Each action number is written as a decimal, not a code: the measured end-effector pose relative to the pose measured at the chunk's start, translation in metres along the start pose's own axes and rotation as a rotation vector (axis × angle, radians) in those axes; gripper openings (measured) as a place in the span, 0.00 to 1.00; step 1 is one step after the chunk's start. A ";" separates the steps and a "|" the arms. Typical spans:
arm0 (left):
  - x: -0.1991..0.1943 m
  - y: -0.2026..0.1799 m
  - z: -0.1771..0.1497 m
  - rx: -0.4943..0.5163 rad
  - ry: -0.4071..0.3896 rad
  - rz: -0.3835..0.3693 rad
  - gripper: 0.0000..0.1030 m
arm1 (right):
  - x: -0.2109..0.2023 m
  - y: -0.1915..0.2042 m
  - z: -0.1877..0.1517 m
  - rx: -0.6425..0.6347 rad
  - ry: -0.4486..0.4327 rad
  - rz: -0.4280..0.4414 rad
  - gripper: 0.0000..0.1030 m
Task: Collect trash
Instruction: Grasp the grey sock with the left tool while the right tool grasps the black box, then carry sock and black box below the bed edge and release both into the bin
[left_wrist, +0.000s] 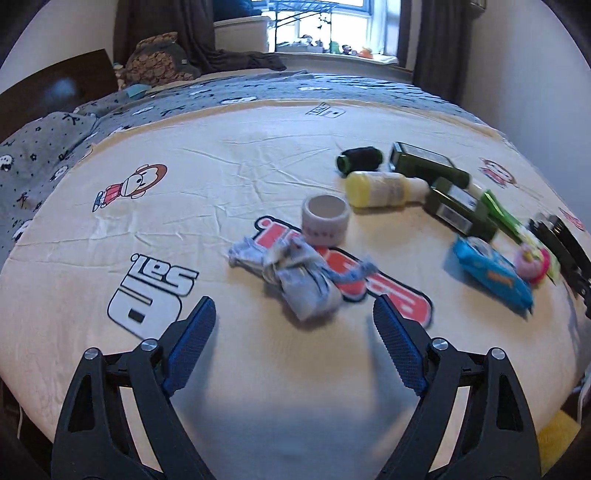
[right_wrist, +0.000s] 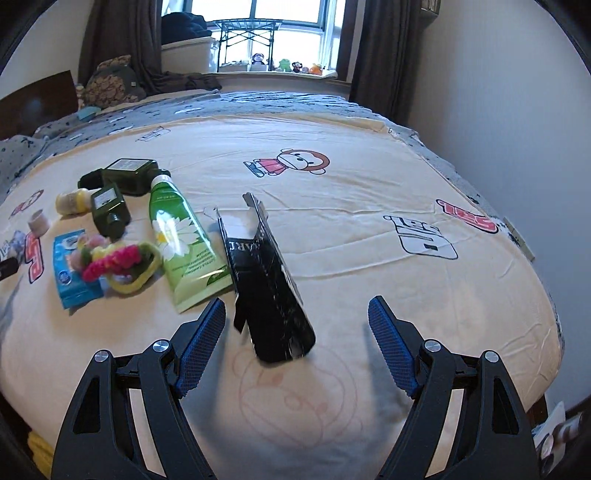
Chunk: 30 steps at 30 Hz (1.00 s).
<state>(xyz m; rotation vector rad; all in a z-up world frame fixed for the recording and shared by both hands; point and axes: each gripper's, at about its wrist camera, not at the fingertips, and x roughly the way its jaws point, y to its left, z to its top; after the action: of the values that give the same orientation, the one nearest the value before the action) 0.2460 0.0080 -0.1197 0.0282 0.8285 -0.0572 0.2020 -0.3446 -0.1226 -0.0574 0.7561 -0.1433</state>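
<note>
A crumpled grey-and-white wad of paper or wrapping (left_wrist: 295, 275) lies on the cream printed bedsheet (left_wrist: 221, 177), just ahead of the left gripper (left_wrist: 294, 319), roughly on its centre line and a little beyond its blue-padded fingertips; the jaws stand wide apart with nothing between them, and the wad is somewhat blurred. Just past the wad stands a short white tape roll (left_wrist: 326, 220) with its hollow core facing up. Further ahead and to the right lie a yellow plastic bottle (left_wrist: 380, 188) on its side, a dark green round jar (left_wrist: 360, 158), and two dark green rectangular bottles (left_wrist: 421, 162) close together. To the right of the left gripper is a flat blue wipes packet (left_wrist: 493, 273), with a pink-and-yellow fuzzy toy (left_wrist: 532, 260) touching its far edge. In the right wrist view, a black opened cardboard box (right_wrist: 267, 280) lies lengthwise just ahead of the right gripper (right_wrist: 297, 314), its near end reaching between the fingertips but nearer the left finger, touching neither pad; these jaws are also spread wide and hold nothing. Beside the box on its left lies a green squeeze tube with a daisy print (right_wrist: 181, 240), its flat end near the left fingertip. Beyond the bed are dark curtains (right_wrist: 122, 33) and a bright window (right_wrist: 288, 29).
</note>
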 end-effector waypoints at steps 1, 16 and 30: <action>0.005 0.001 0.004 -0.010 0.006 0.002 0.74 | 0.003 0.001 0.002 -0.003 0.003 0.003 0.74; 0.009 -0.005 0.001 0.049 0.004 0.007 0.28 | 0.005 0.006 -0.002 -0.015 0.028 0.054 0.26; -0.075 -0.026 -0.060 0.122 -0.062 -0.090 0.27 | -0.094 0.009 -0.041 -0.034 -0.073 0.118 0.26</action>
<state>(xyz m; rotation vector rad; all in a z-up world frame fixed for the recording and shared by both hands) 0.1492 -0.0123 -0.1048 0.1033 0.7637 -0.1926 0.1075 -0.3221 -0.0893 -0.0497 0.6872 -0.0165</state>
